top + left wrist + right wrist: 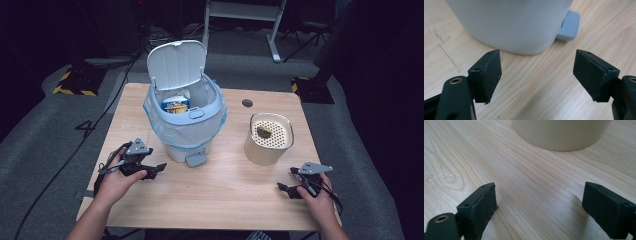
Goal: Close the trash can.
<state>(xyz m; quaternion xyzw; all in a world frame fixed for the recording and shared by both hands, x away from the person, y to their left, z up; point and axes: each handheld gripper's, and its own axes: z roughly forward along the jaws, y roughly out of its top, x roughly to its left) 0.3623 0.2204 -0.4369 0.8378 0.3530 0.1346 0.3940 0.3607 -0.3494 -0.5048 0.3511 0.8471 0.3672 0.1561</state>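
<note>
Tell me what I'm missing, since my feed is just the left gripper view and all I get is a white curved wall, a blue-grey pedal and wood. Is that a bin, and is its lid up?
Observer: Yes. The pedal bin has its lid standing open, as the high view shows.
Operator: Anything inside?
Observer: A small blue and yellow carton sits in the bag liner.
Operator: What else is on the table?
Observer: A cream canister with a perforated top stands apart from the bin; something dark lies on that top.
Operator: And the other hand-held gripper?
Observer: The right hand-held gripper is open, low over bare wood, facing the canister.
</note>
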